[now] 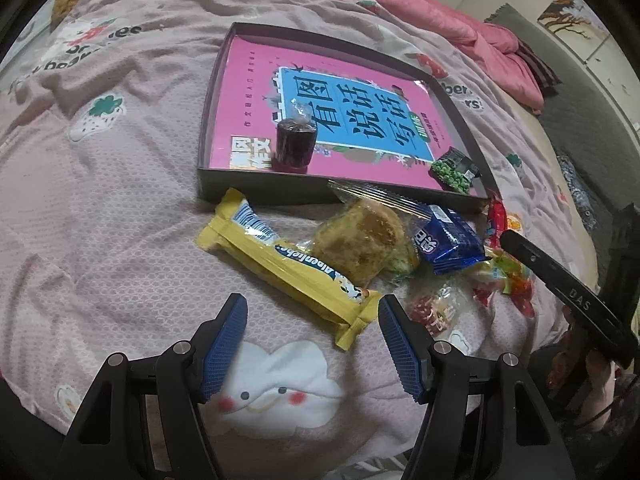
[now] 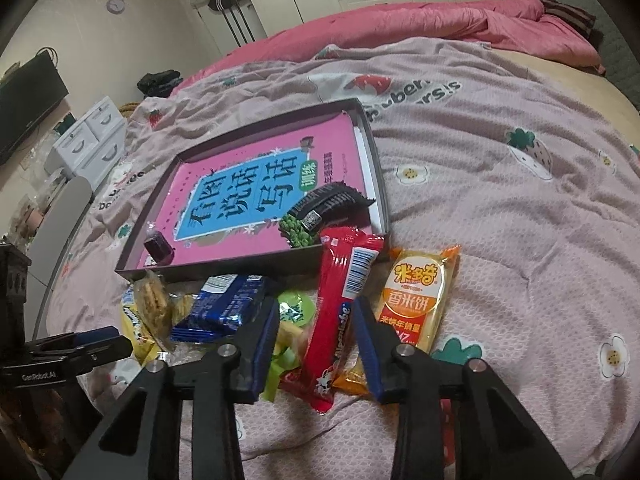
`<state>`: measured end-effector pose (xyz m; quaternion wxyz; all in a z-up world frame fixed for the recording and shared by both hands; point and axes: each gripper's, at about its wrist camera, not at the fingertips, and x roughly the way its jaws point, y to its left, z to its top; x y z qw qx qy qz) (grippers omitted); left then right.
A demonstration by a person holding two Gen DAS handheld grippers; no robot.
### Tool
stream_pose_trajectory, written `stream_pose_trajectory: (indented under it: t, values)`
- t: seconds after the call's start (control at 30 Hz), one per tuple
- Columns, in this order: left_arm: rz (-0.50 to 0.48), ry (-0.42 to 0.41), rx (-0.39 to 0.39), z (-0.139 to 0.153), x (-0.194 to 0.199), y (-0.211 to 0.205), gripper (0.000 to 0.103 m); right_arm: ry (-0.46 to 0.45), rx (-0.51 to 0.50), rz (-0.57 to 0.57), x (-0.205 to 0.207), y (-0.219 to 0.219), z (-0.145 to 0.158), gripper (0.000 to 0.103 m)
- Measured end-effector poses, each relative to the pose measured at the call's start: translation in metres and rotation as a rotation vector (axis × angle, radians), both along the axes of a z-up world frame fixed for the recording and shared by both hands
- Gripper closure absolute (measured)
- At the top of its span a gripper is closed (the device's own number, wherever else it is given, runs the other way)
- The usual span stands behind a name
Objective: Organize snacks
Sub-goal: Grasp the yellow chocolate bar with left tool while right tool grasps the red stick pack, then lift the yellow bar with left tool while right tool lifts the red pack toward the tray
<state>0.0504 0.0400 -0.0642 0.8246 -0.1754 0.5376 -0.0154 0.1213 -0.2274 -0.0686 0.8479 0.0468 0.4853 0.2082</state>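
Snacks are lying in a loose heap on the bed (image 2: 500, 216), just in front of a shallow dark tray (image 1: 256, 196), and only two have gone into it. Nearest in the right wrist view, the right hand-held gripper (image 2: 316, 316) is standing spread around the red wrapped stick (image 2: 340, 300), its pads on either side and not yet pressing. The stick is overlapping the orange rice-cracker packet (image 2: 420, 300) and a green jelly cup (image 2: 296, 308), so a closing grip is likely catching a neighbour's wrapper and dragging it along. The left hand-held gripper (image 1: 312, 320) is also spread, holding nothing, with the end of the yellow wrapped stick (image 1: 288, 264) lying between its fingers. That slick wrapper is probably slipping if pinched only at the crimped tail. Beyond it are lying a clear-wrapped pastry (image 1: 364, 240) and a blue packet (image 1: 448, 240). Farther off, the tray is holding a pink book (image 1: 256, 80) as its floor, a small dark jelly cup (image 1: 292, 144) standing upright near the front left corner, and a black packet of green peas (image 1: 456, 170) at the front right. The soft quilt is making the tray liable to tip under pressure.
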Motion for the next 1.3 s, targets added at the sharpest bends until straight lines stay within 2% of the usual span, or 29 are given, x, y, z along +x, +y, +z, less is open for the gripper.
stream_pose_trajectory:
  t: [0.13,0.43,0.5,0.53,0.6,0.67,0.77,1.1,1.3]
  values:
    - [0.018,0.015,0.003,-0.006,0.003,0.001,0.033,0.004,-0.031,0.006,0.006,0.005,-0.006,0.076]
    - [0.066,0.024,-0.025,-0.015,0.013,0.007,0.033,0.054,-0.042,0.016,0.023,0.015,-0.023,0.078]
    - [0.073,0.025,-0.039,-0.018,0.015,0.008,0.039,0.056,-0.05,0.025,0.024,0.018,-0.026,0.08]
    - [0.074,0.029,-0.044,-0.02,0.017,0.009,0.045,0.055,-0.053,0.029,0.024,0.019,-0.027,0.08]
    - [0.079,0.04,-0.067,-0.025,0.019,0.011,0.049,0.048,-0.054,0.037,0.023,0.02,-0.026,0.081]
    - [0.074,0.043,-0.061,-0.027,0.021,0.01,0.06,0.047,-0.049,0.041,0.024,0.02,-0.026,0.082]
    - [0.063,0.033,-0.049,-0.026,0.02,0.009,0.065,0.048,-0.032,0.039,0.024,0.017,-0.025,0.083]
    - [0.057,0.011,-0.045,-0.017,0.013,0.017,0.071,-0.026,0.032,0.031,0.016,0.006,-0.004,0.084]
    - [0.057,-0.036,-0.031,0.001,0.004,0.022,0.072,-0.069,0.058,0.025,0.013,0.002,0.007,0.084]
